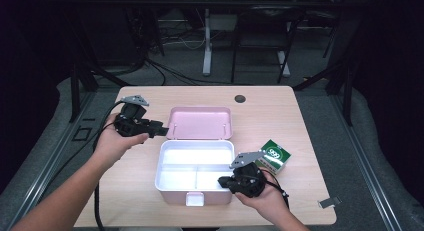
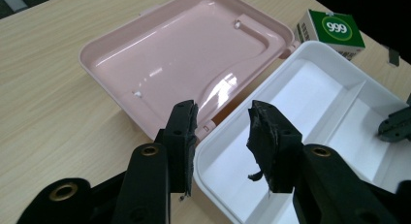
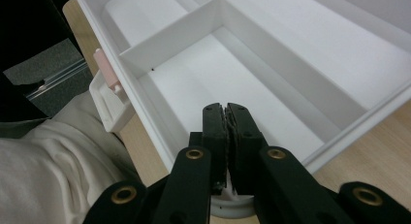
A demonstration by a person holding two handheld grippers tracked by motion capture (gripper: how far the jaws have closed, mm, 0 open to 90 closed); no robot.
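Observation:
A pink lunch box lies open in the middle of the table, its lid (image 1: pixel 200 123) (image 2: pixel 184 59) folded flat behind the white divided tray (image 1: pixel 165 163) (image 2: pixel 310 49) (image 3: pixel 358 124). My left gripper (image 1: pixel 162 129) (image 2: pixel 223 112) hovers at the lid's left end, over the hinge line, jaws apart with nothing between them. My right gripper (image 1: pixel 222 181) (image 3: pixel 225 107) reaches over the tray's front right rim, above an empty compartment. Its pads are pressed together and hold nothing. All three tray compartments are empty.
A small green and white carton (image 1: pixel 274 156) (image 2: pixel 334 30) stands on the wooden table (image 1: pixel 280 111) just right of the tray. The box's pink latch (image 3: pixel 106 69) hangs at its front wall. A metal clip (image 1: pixel 329 202) lies near the front right corner.

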